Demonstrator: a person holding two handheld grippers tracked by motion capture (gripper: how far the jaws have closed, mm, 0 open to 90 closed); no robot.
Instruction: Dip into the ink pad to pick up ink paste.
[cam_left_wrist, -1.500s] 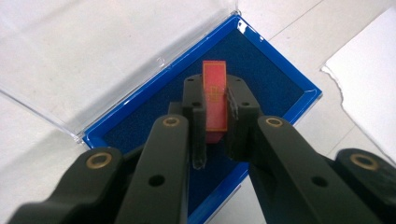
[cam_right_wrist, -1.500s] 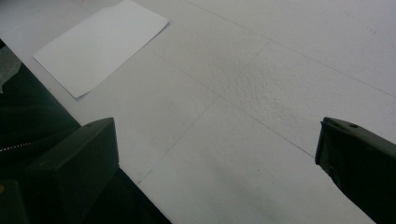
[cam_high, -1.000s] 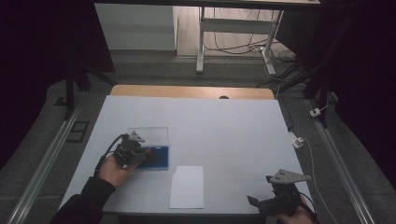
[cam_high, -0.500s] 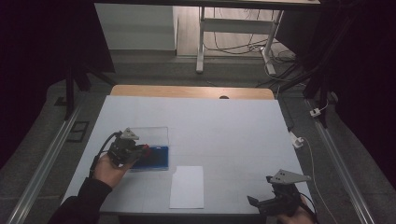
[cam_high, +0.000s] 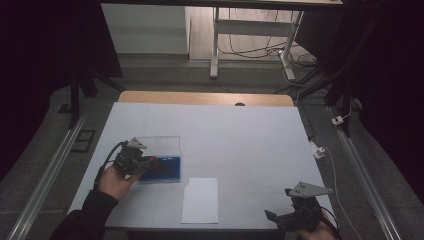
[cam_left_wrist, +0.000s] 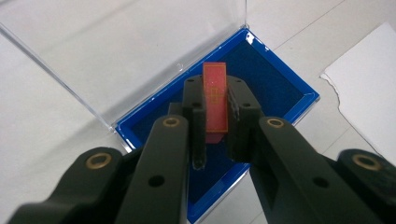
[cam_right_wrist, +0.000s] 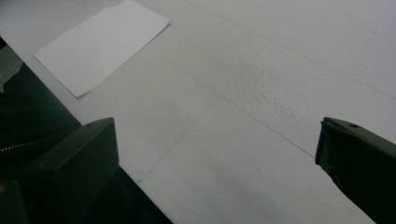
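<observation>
A small red block (cam_left_wrist: 215, 105) with thin gold lines stands upright between my left gripper's (cam_left_wrist: 215, 89) pads, which are shut on it. The block hangs just over the blue-lined tray of an open box (cam_left_wrist: 275, 86), whose clear lid (cam_left_wrist: 116, 51) lies folded back on the table. From above, the left gripper (cam_high: 146, 163) sits at the left end of the box (cam_high: 167, 170). My right gripper (cam_high: 279, 220) rests at the table's front right corner, and its jaws (cam_right_wrist: 215, 154) stand wide apart over bare table.
A white sheet of paper (cam_high: 201, 200) lies at the front middle of the white table (cam_high: 240, 135), just right of the box; its corner reaches into the left gripper view (cam_left_wrist: 369, 93). A wooden strip (cam_high: 205, 98) runs along the far edge.
My left gripper has edged slightly to the left over the box with the red block still in it. The right gripper has stayed put.
</observation>
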